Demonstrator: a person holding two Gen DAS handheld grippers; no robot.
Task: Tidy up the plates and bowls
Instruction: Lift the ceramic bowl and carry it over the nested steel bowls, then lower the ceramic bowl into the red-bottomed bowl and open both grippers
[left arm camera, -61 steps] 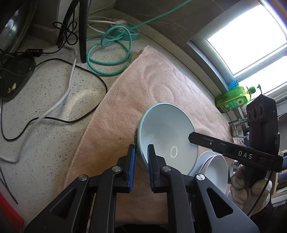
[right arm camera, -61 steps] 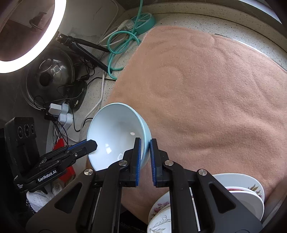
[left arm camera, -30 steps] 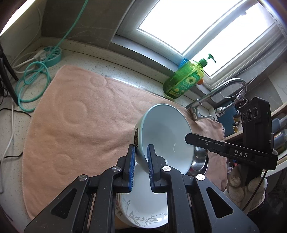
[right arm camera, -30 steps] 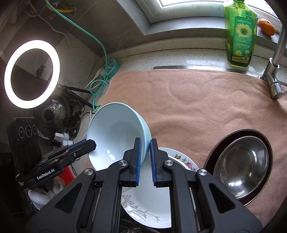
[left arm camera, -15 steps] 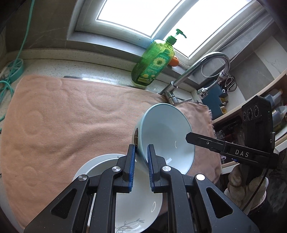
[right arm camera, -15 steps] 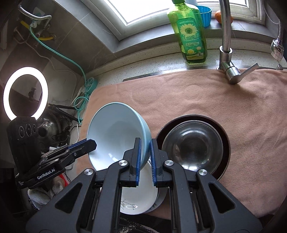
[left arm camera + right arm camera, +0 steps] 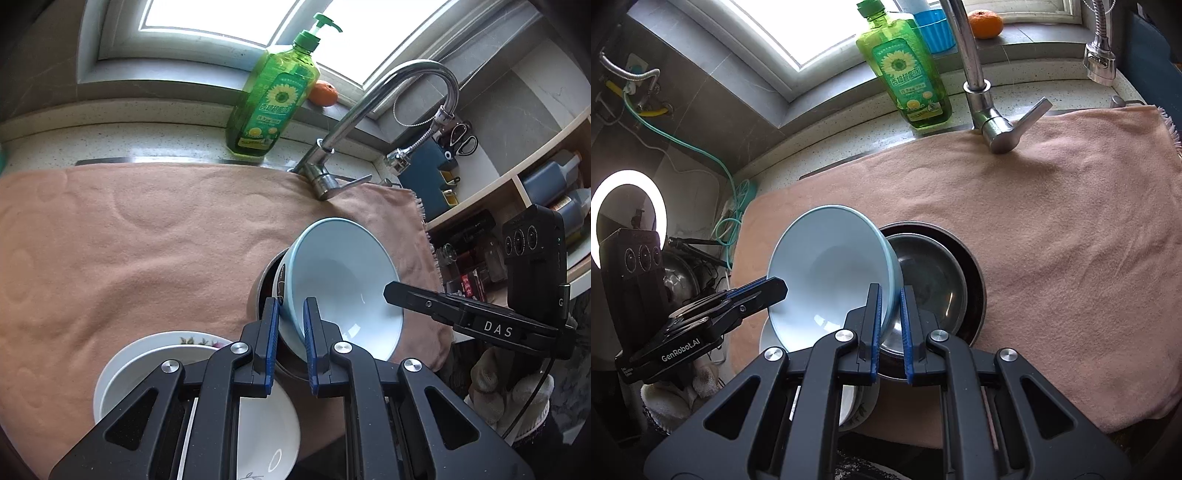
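Observation:
A light blue bowl point(image 7: 343, 280) is held in the air between both grippers, tilted. My left gripper point(image 7: 290, 317) is shut on its near rim. My right gripper point(image 7: 891, 306) is shut on the opposite rim; the bowl shows in the right wrist view point(image 7: 831, 269) too. Below the bowl sits a steel bowl point(image 7: 931, 277) inside a dark brown dish point(image 7: 975, 280). To the left is a stack of white floral plates point(image 7: 147, 358) with a white bowl point(image 7: 266, 424) on top. All rest on a pink towel point(image 7: 129, 240).
A green soap bottle point(image 7: 273, 96), an orange point(image 7: 323, 92) and a chrome faucet point(image 7: 369, 110) stand behind the towel. Shelves with bottles point(image 7: 546, 184) are at the right. A ring light point(image 7: 628, 218), cables and a pot point(image 7: 679, 280) are at the left.
Both grippers carried the blue bowl to the right along the towel, from over the white plates to over the steel bowl. Their hold on the bowl is unchanged.

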